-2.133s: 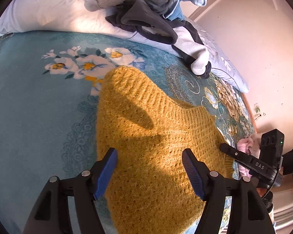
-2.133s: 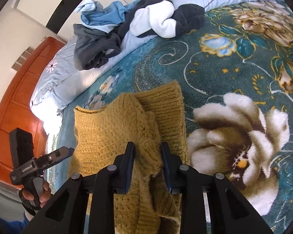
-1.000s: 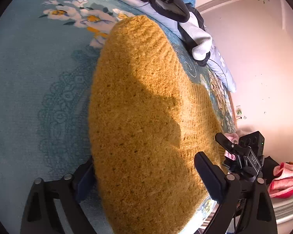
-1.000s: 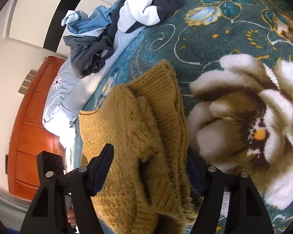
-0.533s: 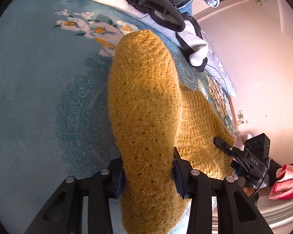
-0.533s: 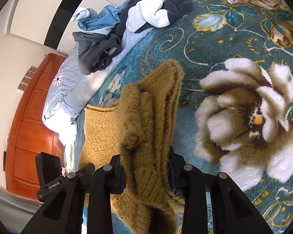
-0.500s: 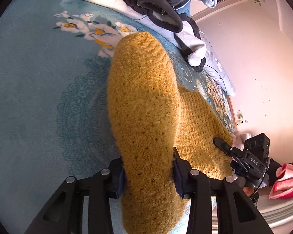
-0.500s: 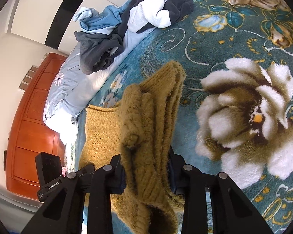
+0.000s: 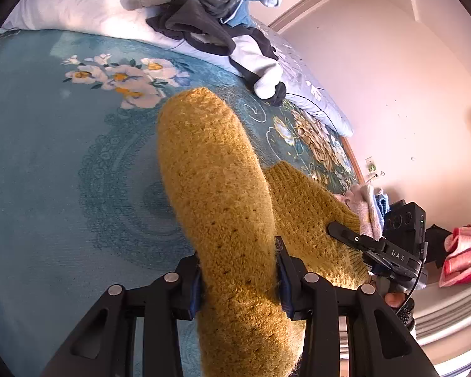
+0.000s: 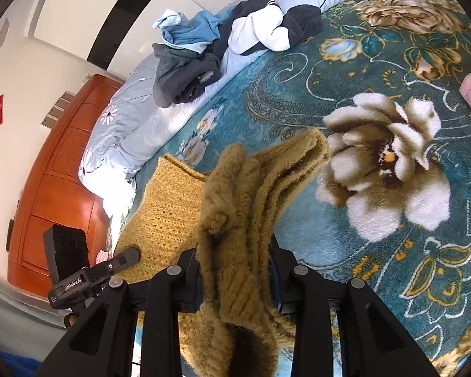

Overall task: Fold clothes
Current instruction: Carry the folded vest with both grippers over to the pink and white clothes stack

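Observation:
A mustard-yellow knitted sweater [image 9: 216, 169] lies on a teal floral blanket [image 9: 62, 169] on the bed. My left gripper [image 9: 238, 282] is shut on a thick fold of the sweater at its near edge and holds it raised. My right gripper [image 10: 235, 276] is shut on a bunched fold of the same sweater [image 10: 232, 207], also lifted off the blanket [image 10: 376, 251]. Each gripper shows in the other's view: the right one [image 9: 389, 251] at the sweater's right edge, the left one [image 10: 88, 276] at its left edge.
A heap of grey, blue, dark and white clothes [image 9: 210, 15] lies on the pale bedding at the far side, also in the right wrist view [image 10: 223, 40]. Pink folded items [image 9: 461, 254] sit off the bed's right. A wooden cabinet [image 10: 53, 182] stands left.
Both grippers went from open around the sweater's edge to shut on it, then lifted the folds off the blanket. The sweater now bunches into raised rolls between the jaws.

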`<state>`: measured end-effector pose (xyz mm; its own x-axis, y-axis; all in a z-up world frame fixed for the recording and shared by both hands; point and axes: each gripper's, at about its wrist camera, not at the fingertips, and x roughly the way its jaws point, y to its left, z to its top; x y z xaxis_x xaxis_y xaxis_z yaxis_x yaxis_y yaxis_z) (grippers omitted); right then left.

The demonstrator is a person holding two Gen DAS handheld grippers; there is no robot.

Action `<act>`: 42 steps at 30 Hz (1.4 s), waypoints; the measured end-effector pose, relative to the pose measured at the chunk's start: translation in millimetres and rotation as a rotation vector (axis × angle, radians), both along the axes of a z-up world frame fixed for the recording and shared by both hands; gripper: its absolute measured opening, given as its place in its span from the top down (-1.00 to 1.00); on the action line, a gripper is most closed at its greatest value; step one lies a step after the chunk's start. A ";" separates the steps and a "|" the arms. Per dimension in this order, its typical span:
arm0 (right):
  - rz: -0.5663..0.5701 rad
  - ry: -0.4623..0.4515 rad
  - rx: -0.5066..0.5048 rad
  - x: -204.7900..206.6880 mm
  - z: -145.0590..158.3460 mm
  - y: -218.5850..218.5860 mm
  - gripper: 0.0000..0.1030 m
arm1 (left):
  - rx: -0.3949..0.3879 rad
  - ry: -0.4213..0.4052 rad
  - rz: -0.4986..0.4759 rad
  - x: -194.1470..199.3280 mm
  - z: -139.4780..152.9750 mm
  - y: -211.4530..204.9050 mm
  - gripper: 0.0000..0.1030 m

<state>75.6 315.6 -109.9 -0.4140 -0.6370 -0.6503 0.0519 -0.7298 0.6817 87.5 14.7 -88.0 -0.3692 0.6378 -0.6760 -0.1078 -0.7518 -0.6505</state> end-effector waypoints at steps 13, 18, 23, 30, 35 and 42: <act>-0.048 0.163 -0.029 15.1 77.3 59.7 0.35 | 0.040 0.136 -0.096 -6.8 79.1 60.1 0.22; -0.047 0.232 0.003 18.3 123.5 96.6 0.35 | 0.100 0.208 -0.147 -18.3 114.3 95.8 0.23; -0.090 0.276 0.056 27.5 165.2 146.5 0.35 | 0.148 0.262 -0.224 -31.5 149.0 148.8 0.23; -0.161 0.274 0.106 42.5 195.8 230.2 0.35 | 0.198 0.263 -0.330 -44.9 170.1 237.3 0.23; -0.226 0.235 0.119 48.1 194.9 292.7 0.35 | 0.229 0.224 -0.387 -51.4 161.0 302.4 0.23; -0.249 0.194 0.194 45.5 192.3 354.9 0.35 | 0.295 0.151 -0.407 -55.9 139.7 369.7 0.24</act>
<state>121.1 670.6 82.4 -0.6679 -0.3736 -0.6437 -0.0291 -0.8511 0.5242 31.6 384.4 51.7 -0.1315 0.9053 -0.4040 -0.4617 -0.4165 -0.7831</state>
